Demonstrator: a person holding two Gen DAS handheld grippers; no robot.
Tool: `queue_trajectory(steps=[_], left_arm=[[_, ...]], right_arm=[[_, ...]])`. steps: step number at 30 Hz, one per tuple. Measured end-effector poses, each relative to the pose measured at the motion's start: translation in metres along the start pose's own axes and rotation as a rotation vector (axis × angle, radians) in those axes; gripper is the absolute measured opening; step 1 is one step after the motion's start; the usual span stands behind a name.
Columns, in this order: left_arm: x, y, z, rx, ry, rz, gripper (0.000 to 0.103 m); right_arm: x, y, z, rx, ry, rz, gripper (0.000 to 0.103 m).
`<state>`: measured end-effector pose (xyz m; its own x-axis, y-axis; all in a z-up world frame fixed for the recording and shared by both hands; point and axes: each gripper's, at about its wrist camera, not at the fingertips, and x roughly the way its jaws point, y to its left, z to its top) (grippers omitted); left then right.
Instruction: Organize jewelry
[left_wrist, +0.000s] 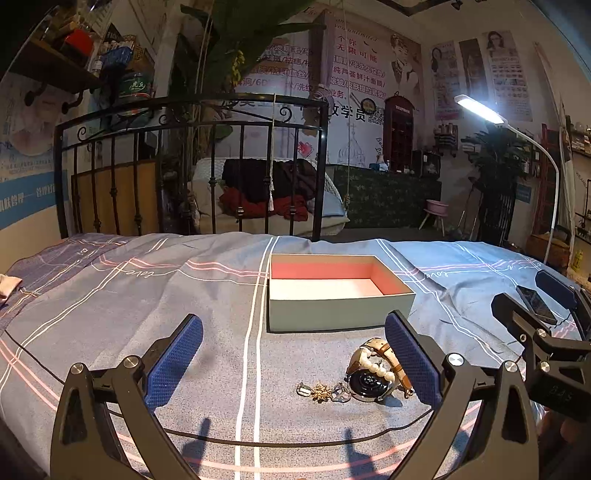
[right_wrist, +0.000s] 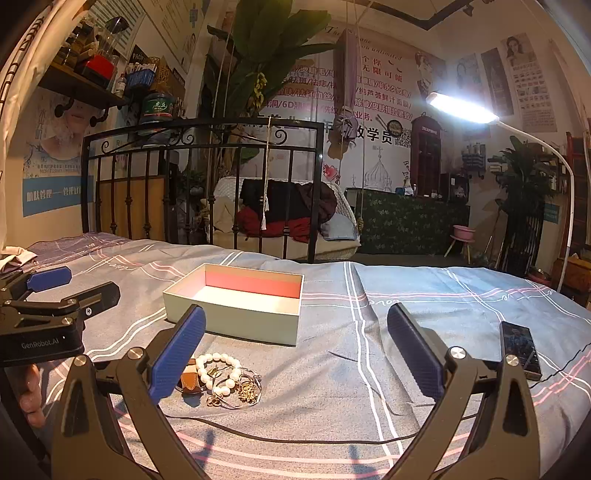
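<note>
I see a dim, warm-toned room in both views, lit mainly by 1 lamp (right_wrist: 461, 108) on the right that blows out to white glare. It throws a cool bright patch on the bed (right_wrist: 461, 295) beneath it. Short finger shadows fall toward me. Fisheye bending curves the edges and darkens the corners; focus stays sharp.

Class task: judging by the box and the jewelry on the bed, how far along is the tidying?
Done: nothing; the box is empty. In hand: nothing; left gripper and right gripper are open. Left: pearl bracelet, watch and gold pieces lie piled on the bedspread.
</note>
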<state>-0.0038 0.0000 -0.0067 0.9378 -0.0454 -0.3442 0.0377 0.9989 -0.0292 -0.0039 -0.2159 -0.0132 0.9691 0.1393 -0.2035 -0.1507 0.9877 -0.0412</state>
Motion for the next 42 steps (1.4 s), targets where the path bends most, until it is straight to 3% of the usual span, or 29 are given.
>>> queue_trajectory(steps=[12,17,22,42], left_arm=[[0.000,-0.001,0.000,0.016,-0.015,-0.003,0.097],[0.000,0.004,0.000,-0.038,-0.029,-0.031,0.097],[0.003,-0.003,0.000,0.019,-0.012,-0.032,0.097],[0.007,-0.003,0.000,0.010,0.007,-0.030,0.097]], right_arm=[[0.008,0.001,-0.004,0.005,0.013,0.001,0.097],[0.008,0.002,-0.003,0.009,0.015,-0.001,0.097],[0.009,-0.002,-0.002,0.014,0.014,-0.001,0.097],[0.009,-0.006,0.003,0.019,0.024,-0.002,0.097]])
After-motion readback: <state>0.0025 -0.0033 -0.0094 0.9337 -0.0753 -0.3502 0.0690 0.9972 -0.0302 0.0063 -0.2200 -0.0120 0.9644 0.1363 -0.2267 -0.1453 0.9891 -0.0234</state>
